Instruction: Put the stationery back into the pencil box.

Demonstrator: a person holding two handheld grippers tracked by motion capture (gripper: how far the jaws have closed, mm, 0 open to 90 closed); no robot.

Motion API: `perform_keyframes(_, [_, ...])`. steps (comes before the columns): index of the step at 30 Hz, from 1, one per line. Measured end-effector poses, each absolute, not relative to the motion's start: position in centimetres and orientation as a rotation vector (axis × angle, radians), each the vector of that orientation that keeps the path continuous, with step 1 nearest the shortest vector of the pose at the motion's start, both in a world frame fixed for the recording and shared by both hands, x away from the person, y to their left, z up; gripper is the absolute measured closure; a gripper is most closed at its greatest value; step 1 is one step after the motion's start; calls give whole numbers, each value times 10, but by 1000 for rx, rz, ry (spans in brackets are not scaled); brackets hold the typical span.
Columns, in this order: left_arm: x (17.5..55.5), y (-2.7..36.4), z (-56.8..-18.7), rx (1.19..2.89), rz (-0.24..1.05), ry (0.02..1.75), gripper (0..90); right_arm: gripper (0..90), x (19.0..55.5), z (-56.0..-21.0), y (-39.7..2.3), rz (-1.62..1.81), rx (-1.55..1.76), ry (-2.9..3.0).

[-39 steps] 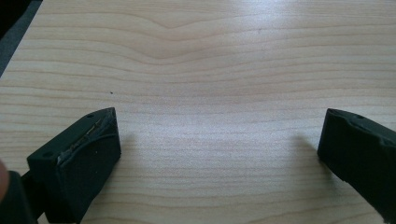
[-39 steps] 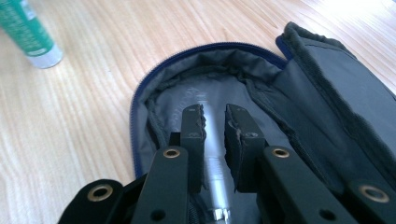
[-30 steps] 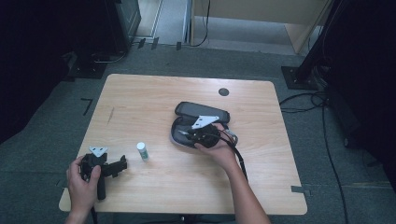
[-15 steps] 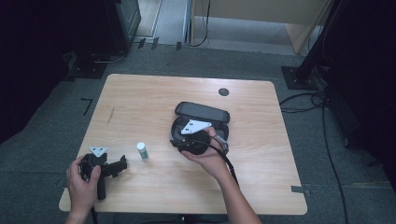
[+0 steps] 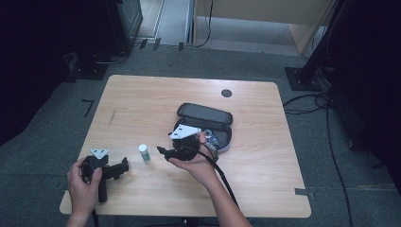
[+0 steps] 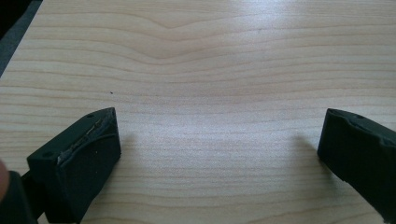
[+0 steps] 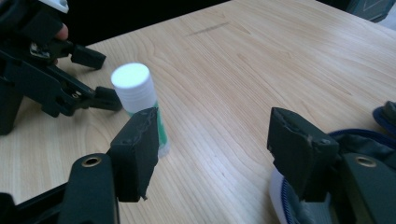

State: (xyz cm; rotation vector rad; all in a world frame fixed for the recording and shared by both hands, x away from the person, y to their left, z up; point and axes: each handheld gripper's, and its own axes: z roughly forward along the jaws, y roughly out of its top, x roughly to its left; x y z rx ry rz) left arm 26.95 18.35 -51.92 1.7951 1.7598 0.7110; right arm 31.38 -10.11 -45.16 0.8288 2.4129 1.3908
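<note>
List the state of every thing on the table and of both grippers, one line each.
Pencil case: open, lid flipped back, lying flat on the table.
Glue stick: upright, white cap on, standing free.
Left gripper: jaws open, nothing between them, low over bare wood.
Right gripper: jaws have just been opening, nothing between them, pointed toward the glue stick.

glue stick (image 5: 143, 152) left of case (image 5: 222, 137), on table (image 5: 142, 99)
</note>
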Motion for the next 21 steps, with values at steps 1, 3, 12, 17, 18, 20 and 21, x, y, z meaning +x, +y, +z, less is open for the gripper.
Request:
perform_keyframes(1, [270,184,-519,1795,711,1760,0,339,314,-452,-99,1402,827,2411])
perform_keyframes(3, [270,184,-519,1795,711,1760,0,339,313,-452,-96,1405,829,2412])
perform_keyframes(12, [270,183,-519,1795,711,1760,0,352,310,-453,-83,1430,796,2420])
perform_keyframes(17, [270,183,-519,1795,711,1760,0,377,307,-455,-72,1444,765,2442])
perform_keyframes(18, [270,183,-519,1795,710,1760,0,379,306,-455,-70,1444,760,2449])
perform_keyframes(20, [270,183,-519,1796,711,1760,0,386,306,-455,-66,1447,744,2454])
perform_keyframes(21, [270,184,-519,1796,711,1760,0,389,305,-456,-63,1450,745,2455])
